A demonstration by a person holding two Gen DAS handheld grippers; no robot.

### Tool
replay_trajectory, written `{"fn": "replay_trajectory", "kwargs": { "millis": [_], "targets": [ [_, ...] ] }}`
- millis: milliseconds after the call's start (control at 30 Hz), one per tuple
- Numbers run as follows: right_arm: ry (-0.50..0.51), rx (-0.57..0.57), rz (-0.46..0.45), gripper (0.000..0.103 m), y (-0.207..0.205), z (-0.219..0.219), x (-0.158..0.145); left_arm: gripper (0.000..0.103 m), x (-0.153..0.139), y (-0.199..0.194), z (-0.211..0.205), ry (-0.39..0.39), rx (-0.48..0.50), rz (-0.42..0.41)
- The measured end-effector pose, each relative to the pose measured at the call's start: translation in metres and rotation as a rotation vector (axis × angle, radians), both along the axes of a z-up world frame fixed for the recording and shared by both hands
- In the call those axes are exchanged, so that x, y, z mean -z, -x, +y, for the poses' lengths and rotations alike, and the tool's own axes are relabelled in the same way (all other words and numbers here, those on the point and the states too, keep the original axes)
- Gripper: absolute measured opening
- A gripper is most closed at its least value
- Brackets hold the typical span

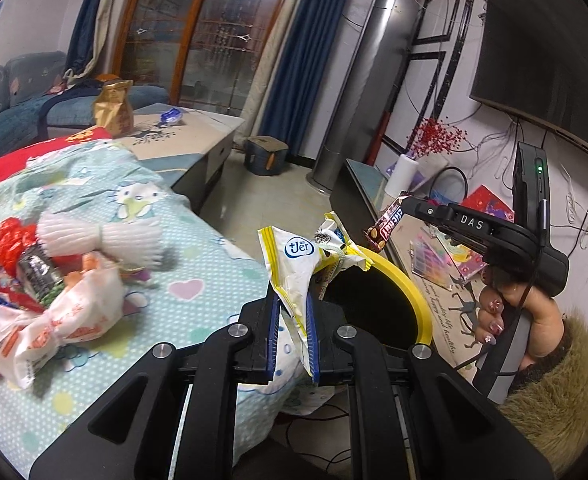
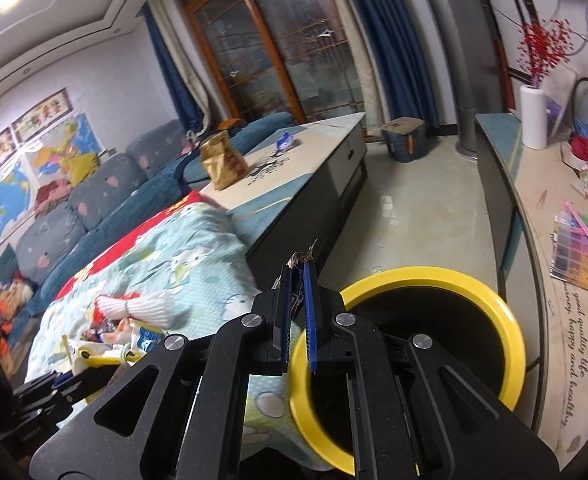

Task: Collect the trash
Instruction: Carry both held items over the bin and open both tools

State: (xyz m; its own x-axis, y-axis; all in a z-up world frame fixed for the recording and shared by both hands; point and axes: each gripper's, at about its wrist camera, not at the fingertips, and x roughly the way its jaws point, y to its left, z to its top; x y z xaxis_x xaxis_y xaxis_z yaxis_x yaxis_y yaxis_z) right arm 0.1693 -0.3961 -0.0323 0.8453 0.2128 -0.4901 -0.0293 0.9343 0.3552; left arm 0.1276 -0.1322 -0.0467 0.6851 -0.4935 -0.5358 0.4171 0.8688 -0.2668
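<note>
My left gripper (image 1: 292, 306) is shut on a white and yellow snack bag (image 1: 299, 264), held at the near rim of the yellow-rimmed black trash bin (image 1: 409, 280). My right gripper (image 1: 407, 200) shows in the left wrist view above the bin, shut on a brown candy bar wrapper (image 1: 387, 226). In the right wrist view the right gripper (image 2: 297, 270) pinches that wrapper (image 2: 302, 258), only its edge showing, just left of the bin (image 2: 509, 340). A pile of wrappers (image 1: 42, 292) lies on the Hello Kitty blanket (image 1: 198, 264).
A gold bag (image 1: 114, 108) and a blue wrapper (image 1: 171, 115) lie on the coffee table (image 1: 214, 132). A TV stand (image 2: 541, 208) with papers runs along the right. A sofa (image 2: 106, 196) stands behind the blanket. A storage box (image 1: 265, 156) sits on the floor.
</note>
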Motion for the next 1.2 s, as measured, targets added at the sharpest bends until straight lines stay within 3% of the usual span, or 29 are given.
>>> {"fn": "replay_trajectory", "kwargs": {
  "millis": [733,1200],
  "targets": [
    [0.001,0.216,0.059,0.003,0.003,-0.068,0.030,0.012,0.024,-0.023,-0.079,-0.097,0.151,0.017],
    [-0.008,0.273,0.132,0.004,0.002,-0.095,0.056,0.012,0.055,-0.040,-0.123,-0.136,0.220,0.072]
  ]
}}
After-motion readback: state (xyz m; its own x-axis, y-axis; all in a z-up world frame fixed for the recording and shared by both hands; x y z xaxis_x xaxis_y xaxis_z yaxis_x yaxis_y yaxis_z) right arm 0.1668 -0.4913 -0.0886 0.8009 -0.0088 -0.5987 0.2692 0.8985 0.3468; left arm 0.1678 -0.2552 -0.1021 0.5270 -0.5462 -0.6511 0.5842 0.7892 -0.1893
